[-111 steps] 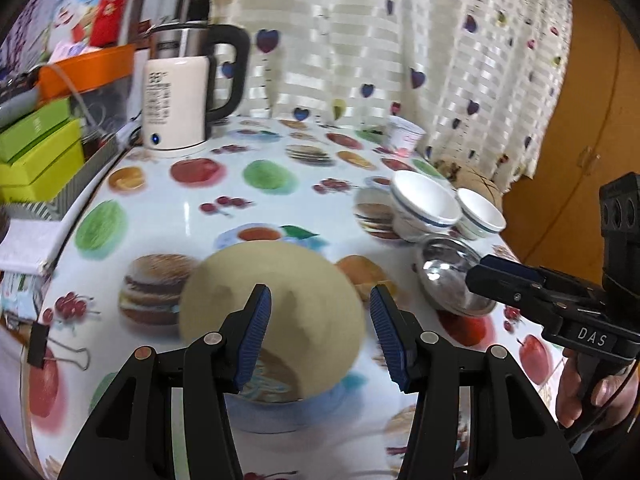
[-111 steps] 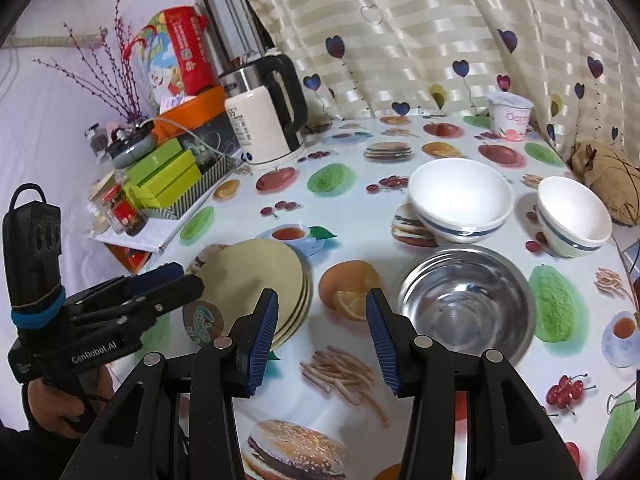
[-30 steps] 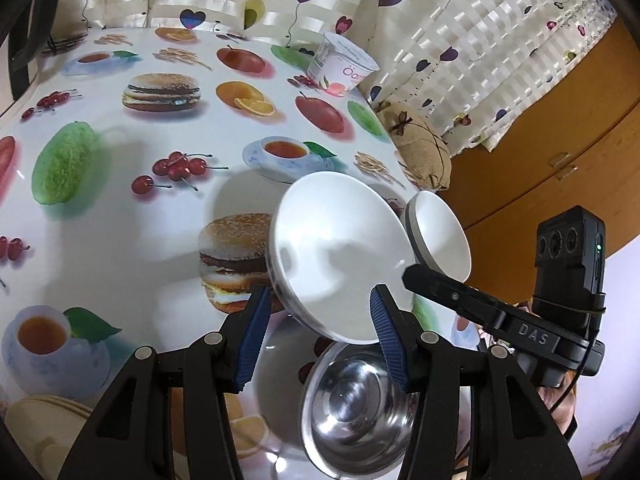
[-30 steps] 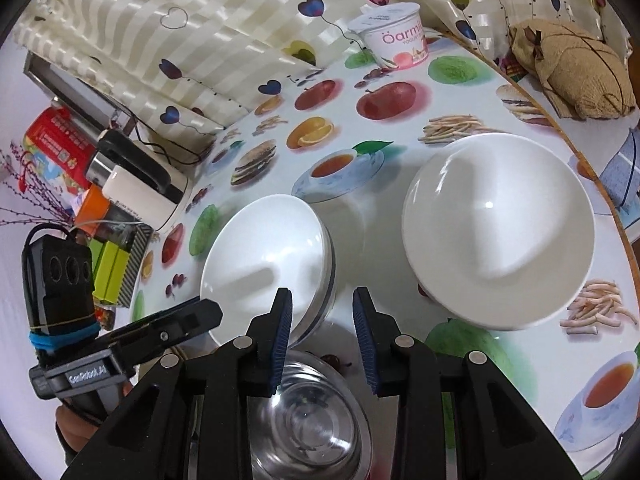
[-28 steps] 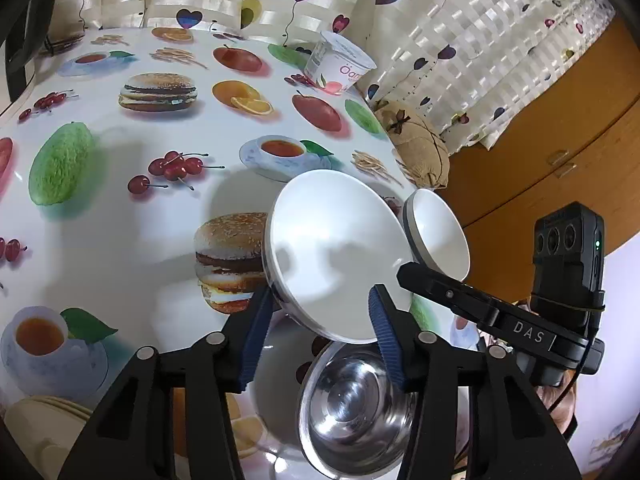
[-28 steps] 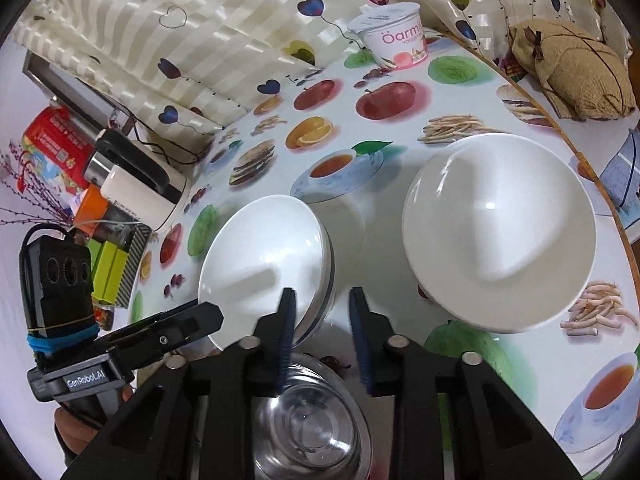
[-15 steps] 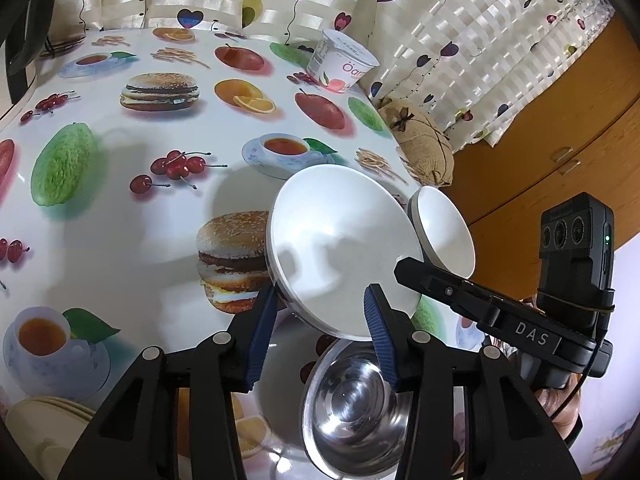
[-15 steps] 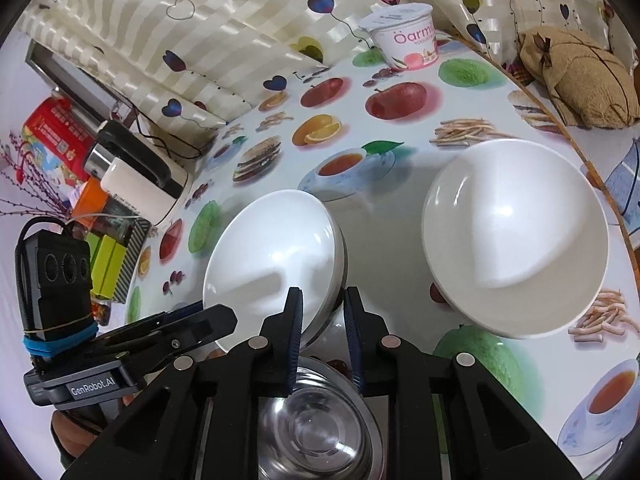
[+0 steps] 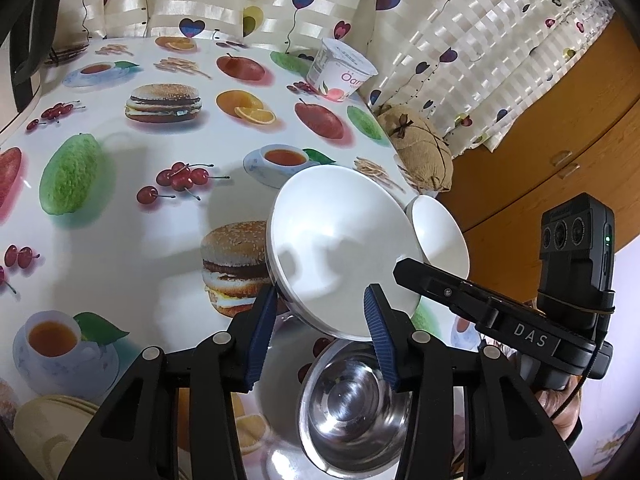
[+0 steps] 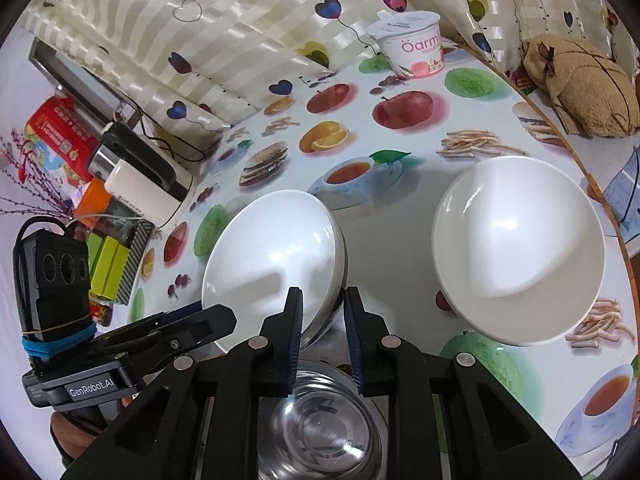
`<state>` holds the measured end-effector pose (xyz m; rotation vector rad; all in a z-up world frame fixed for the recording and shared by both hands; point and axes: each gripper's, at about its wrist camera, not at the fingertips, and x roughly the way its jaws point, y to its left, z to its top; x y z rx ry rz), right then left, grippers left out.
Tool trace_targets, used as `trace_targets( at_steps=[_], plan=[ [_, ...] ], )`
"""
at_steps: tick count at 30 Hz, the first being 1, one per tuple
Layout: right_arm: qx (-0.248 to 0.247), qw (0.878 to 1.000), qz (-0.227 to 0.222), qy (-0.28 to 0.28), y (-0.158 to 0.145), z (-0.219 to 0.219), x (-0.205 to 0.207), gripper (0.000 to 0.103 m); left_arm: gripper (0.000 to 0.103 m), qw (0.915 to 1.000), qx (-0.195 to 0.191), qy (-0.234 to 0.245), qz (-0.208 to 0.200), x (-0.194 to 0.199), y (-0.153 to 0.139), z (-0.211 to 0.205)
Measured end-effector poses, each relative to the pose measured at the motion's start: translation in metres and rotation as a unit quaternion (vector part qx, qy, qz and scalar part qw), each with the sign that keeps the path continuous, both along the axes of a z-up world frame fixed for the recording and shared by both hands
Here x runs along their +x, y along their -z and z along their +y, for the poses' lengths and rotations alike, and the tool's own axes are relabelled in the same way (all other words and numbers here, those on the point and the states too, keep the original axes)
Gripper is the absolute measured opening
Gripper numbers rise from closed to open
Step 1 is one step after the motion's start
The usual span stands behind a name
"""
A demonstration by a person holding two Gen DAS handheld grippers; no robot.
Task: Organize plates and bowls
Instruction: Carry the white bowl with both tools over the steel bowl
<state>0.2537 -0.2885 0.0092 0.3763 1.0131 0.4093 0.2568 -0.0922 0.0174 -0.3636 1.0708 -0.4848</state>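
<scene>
A large white bowl (image 10: 276,252) is held tilted above a steel bowl (image 10: 320,432) on the bench (image 9: 120,220). The near rim of the white bowl is pinched by the right gripper (image 10: 322,320), whose jaws have just been closing and now sit clenched on the bowl's wall. In the left wrist view the same bowl (image 9: 340,256) lies between the pads of the left gripper (image 9: 320,332), whose jaws have also just been narrowing; whether those pads press on the rim cannot be told for certain, as the far pad appears to lie against it while the near one may only be alongside. A second white bowl (image 10: 520,248) stands apart on the bench, toward the edge.

The step in hand is judged to be the nesting of the white bowl into the steel one. It would be done well if the bowl were levelled before being lowered, so that its foot meets the steel bowl's centre rather than its rim. The thin pinch on a glazed wall is likely to slip, so the grip should be kept firm and the descent slow. The jaws should be released only once the bowl is seated and no longer rocking.
</scene>
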Motion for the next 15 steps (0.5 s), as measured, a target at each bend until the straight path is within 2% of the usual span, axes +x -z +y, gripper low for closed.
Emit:
trace_targets(
  at_steps=[15],
  plan=[
    [-0.005, 1.000, -0.023, 0.001, -0.033, -0.001, -0.025, 0.020, 0.046, 0.9997, 0.004, 0.009, -0.023, -0.024, -0.036, -0.003]
  ],
)
